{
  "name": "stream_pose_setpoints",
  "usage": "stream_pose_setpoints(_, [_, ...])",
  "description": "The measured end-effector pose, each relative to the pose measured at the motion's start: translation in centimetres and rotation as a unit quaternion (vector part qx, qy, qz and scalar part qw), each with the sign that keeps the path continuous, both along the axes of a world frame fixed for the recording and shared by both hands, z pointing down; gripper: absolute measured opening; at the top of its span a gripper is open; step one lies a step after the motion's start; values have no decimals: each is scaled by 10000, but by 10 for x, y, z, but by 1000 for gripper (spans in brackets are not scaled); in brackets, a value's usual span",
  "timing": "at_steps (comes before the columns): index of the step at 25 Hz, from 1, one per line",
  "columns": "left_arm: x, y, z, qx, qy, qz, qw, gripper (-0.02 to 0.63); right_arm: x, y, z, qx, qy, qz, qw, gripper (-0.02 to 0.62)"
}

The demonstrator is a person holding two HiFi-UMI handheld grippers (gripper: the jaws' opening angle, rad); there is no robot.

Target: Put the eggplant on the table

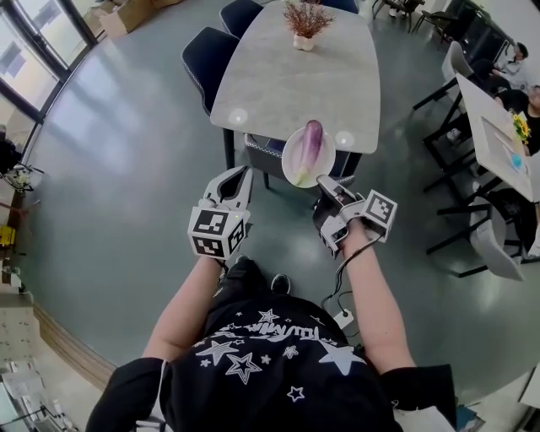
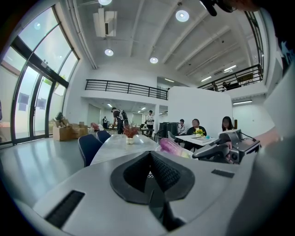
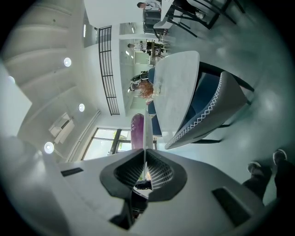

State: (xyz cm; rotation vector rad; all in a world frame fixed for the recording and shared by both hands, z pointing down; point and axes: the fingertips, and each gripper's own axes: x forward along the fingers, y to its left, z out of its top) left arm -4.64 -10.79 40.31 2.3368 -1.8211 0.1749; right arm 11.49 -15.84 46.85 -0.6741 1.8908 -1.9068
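A purple eggplant [image 1: 312, 142] lies on a white plate [image 1: 297, 162] held in the air just off the near edge of the grey table [image 1: 295, 80]. My right gripper [image 1: 331, 189] is shut on the plate's near rim. In the right gripper view the plate [image 3: 144, 131] shows edge-on between the shut jaws, with the eggplant [image 3: 137, 131] on its left side. My left gripper [image 1: 239, 179] hangs to the left of the plate, shut and holding nothing. The left gripper view shows its shut jaws [image 2: 149, 156], the eggplant [image 2: 171, 147] and the right gripper [image 2: 226, 148] beyond.
A potted dry plant [image 1: 305, 22] stands at the table's far end. Dark blue chairs [image 1: 207, 61] line its left side, and one chair [image 1: 270, 159] is tucked under the near edge below the plate. Other tables and seated people [image 1: 515, 93] are at the right.
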Motion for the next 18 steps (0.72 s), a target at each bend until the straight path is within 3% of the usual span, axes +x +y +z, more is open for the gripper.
stream_pose_setpoints(9, [-8, -53, 14, -9, 98, 154, 9998, 8, -12, -35, 10, 19, 168, -32, 9999, 18])
stream_pose_setpoints(18, [-36, -146, 17, -65, 125, 546, 9984, 8, -46, -114, 16, -108, 237, 204, 9995, 18])
